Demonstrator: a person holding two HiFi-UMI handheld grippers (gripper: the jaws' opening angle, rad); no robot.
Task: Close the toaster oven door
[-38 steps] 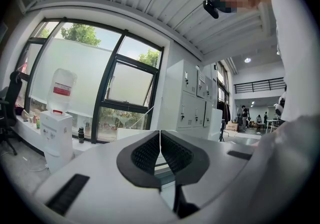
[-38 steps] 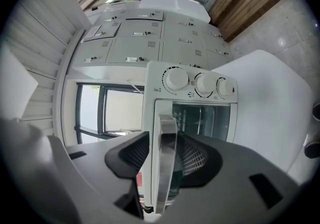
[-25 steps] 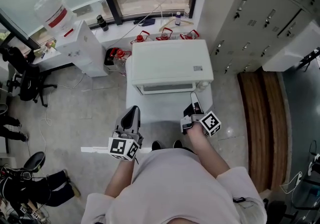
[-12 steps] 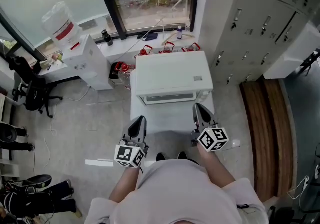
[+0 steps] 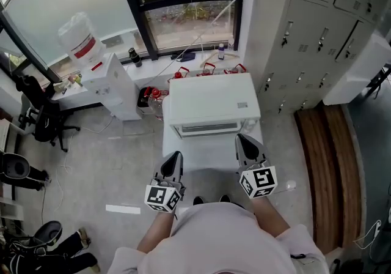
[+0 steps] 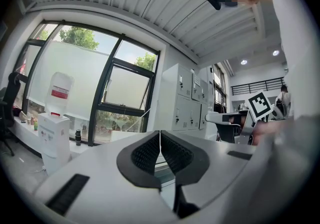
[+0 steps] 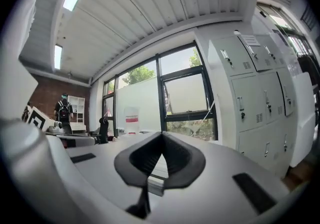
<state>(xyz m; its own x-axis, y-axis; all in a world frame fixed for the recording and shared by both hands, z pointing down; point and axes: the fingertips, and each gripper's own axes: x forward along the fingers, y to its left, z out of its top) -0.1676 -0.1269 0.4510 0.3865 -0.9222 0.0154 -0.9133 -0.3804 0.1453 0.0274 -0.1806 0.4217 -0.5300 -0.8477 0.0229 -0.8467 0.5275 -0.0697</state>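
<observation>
The white toaster oven (image 5: 211, 103) stands on a small white table (image 5: 204, 155) right in front of me, and its door looks closed against its front. My left gripper (image 5: 173, 158) hovers over the table's near left side, pointing at the oven, jaws shut and empty. My right gripper (image 5: 243, 140) is level beside it on the right, close to the oven's front right corner without touching it, also shut with nothing held. In the left gripper view the left gripper (image 6: 160, 140) has its pads pressed together. The right gripper (image 7: 161, 140) shows the same in its own view.
A water dispenser (image 5: 116, 86) with a bottle (image 5: 79, 37) stands left of the oven. Red-handled containers (image 5: 204, 71) sit behind it under the window (image 5: 183, 16). Grey lockers (image 5: 317, 28) line the right, with a wooden strip (image 5: 327, 162) on the floor. An office chair (image 5: 43, 114) is far left.
My right gripper has drawn back from the oven's front right, risen and rolled from lying on its side to upright. The left gripper has kept its place.
</observation>
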